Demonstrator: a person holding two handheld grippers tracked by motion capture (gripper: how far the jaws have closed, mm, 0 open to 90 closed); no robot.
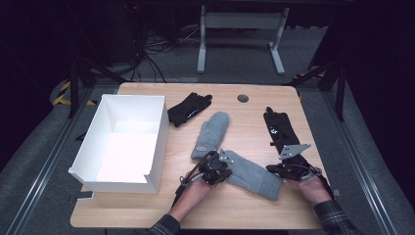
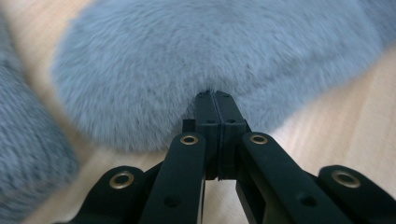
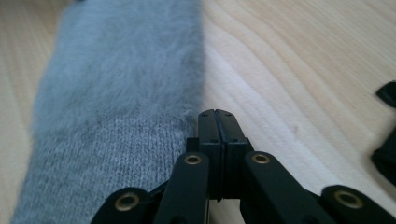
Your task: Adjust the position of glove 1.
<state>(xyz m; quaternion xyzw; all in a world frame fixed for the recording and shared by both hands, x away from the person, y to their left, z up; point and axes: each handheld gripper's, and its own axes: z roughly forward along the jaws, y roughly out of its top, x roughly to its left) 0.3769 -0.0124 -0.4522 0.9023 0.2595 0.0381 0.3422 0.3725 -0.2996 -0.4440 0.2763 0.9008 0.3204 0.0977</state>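
Observation:
Two grey mittens lie on the wooden table [image 1: 254, 210]. The near mitten [image 1: 252, 174] lies slanted between my two grippers. My left gripper [image 1: 221, 169] is at its fuzzy rounded end; in the left gripper view the jaws [image 2: 215, 95] are pressed together with their tip against the mitten's fuzz [image 2: 210, 51]. My right gripper [image 1: 278, 169] is at the cuff end; its jaws [image 3: 218, 114] are shut right beside the mitten's edge [image 3: 116, 93], where knit cuff meets fuzz. I cannot tell whether either pinches fabric. The far mitten [image 1: 211, 132] lies upright in the middle.
A white open box [image 1: 132, 107] stands at the left of the table. One black glove [image 1: 188, 108] lies beside the box's far corner, another black glove [image 1: 279, 127] lies at the right, just beyond my right gripper. A round grommet [image 1: 242, 98] sits near the far edge.

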